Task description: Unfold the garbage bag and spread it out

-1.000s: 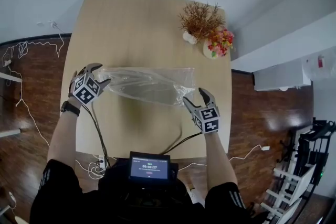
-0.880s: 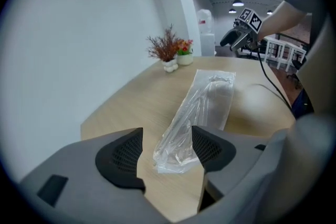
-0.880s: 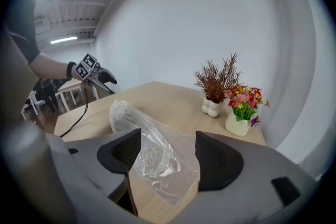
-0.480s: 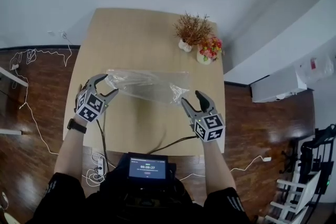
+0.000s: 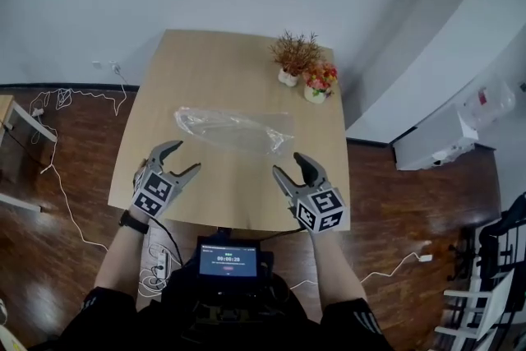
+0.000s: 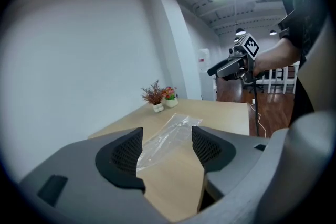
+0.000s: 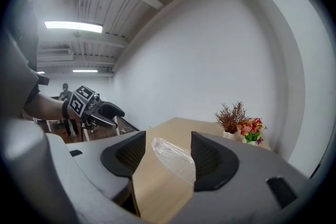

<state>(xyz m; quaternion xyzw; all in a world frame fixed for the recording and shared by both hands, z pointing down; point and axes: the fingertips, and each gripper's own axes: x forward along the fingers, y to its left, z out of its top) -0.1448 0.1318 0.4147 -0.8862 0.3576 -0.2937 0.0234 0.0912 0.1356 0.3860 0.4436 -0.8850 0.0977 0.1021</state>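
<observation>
The clear plastic garbage bag (image 5: 234,130) lies flat and lengthwise across the middle of the wooden table (image 5: 205,66), a little crumpled. My left gripper (image 5: 182,158) hovers near the table's front edge, short of the bag's left end, open and empty. My right gripper (image 5: 289,164) hangs by the front right, short of the bag's right end. Its jaws have just been closing a little but stand open with nothing between them. In the left gripper view the bag (image 6: 168,136) lies ahead beyond the left gripper (image 6: 167,149). In the right gripper view the bag (image 7: 173,157) lies beyond the right gripper (image 7: 167,152).
Two small pots, dried sprigs (image 5: 289,62) and red-yellow flowers (image 5: 317,83), stand at the table's far right corner. A small screen (image 5: 228,260) sits at my chest. Cables (image 5: 57,99) trail on the wooden floor at the left. A white wall lies behind the table.
Both grippers have drawn back from the bag's two ends toward the table's near edge and risen. The bag stays lying on the table.
</observation>
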